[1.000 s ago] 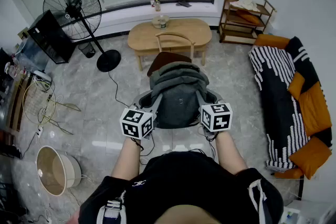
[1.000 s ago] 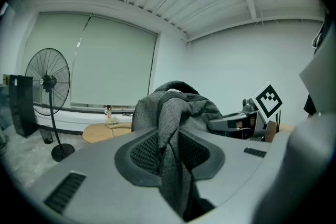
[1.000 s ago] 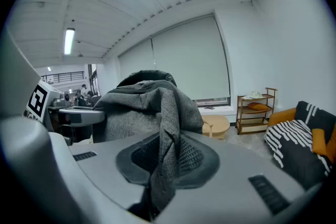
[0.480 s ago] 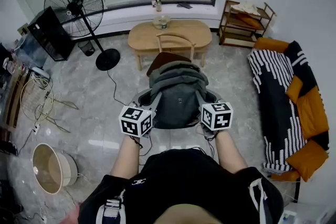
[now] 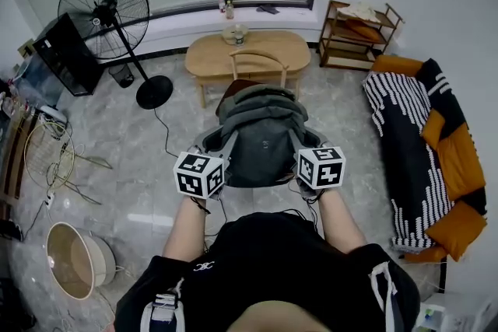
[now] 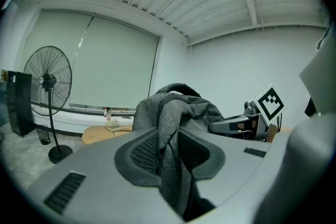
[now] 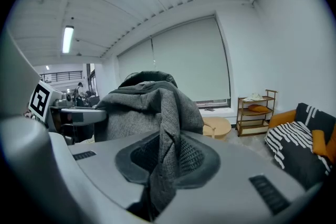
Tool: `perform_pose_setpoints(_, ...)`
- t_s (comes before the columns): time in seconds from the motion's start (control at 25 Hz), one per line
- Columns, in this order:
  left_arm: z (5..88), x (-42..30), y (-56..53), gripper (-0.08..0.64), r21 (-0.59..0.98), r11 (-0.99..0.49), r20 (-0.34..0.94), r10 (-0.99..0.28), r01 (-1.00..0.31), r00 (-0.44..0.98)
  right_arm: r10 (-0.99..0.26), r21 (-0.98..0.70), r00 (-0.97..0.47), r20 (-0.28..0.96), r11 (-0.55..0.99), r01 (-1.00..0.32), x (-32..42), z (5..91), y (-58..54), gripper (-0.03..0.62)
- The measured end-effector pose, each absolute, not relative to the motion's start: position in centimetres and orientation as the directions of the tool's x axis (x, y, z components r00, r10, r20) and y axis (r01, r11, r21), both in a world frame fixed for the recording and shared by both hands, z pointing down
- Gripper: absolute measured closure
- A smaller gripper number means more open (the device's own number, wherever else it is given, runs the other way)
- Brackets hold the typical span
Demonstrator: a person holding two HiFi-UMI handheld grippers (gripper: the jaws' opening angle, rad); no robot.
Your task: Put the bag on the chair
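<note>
A grey backpack [image 5: 261,140] hangs in the air between my two grippers, just in front of the person's body. My left gripper [image 5: 216,142] is shut on the bag's left shoulder strap [image 6: 169,128], which runs down between its pads. At the other side my right gripper [image 5: 305,141] is shut on the right strap [image 7: 167,139]. The wooden chair [image 5: 257,56] stands just beyond the bag at a table, its brown seat [image 5: 232,92] partly hidden behind the bag's top.
An oval wooden table [image 5: 210,52] stands behind the chair. A standing fan [image 5: 105,8] and a black box [image 5: 66,54] are at the left. A striped sofa [image 5: 424,144] and a small shelf [image 5: 358,31] are at the right. A round basket [image 5: 74,260] and cables lie on the floor at the left.
The bag and both grippers have moved slightly forward and up towards the chair. Both grips on the straps are unchanged.
</note>
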State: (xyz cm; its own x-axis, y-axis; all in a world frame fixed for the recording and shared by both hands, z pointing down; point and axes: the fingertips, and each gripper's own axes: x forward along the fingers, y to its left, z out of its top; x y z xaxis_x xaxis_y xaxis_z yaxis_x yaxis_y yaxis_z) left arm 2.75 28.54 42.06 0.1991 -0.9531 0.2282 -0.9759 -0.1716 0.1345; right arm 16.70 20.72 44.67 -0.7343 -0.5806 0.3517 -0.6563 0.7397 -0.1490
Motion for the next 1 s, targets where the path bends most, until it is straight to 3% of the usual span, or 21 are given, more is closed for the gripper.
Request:
perform_pose_setpoints(0.6, 43.3, -3.7, 26.6, 0.456, 0.15, -0.17, 0.233, -0.951, -0.974, 0.202, -0.578, -0.164, -0.733, 0.359, 0.734, -0.659, 10.3, 45.9, 18.7, 0.511)
perform_pose_setpoints(1.0, 45.4, -8.0, 17.0, 0.456, 0.156, -0.116, 0.271, -0.95, -0.981, 0.155, -0.511, -0.194, -0.766, 0.39, 0.768, -0.61, 5.7, 48.5, 8.7, 0.511)
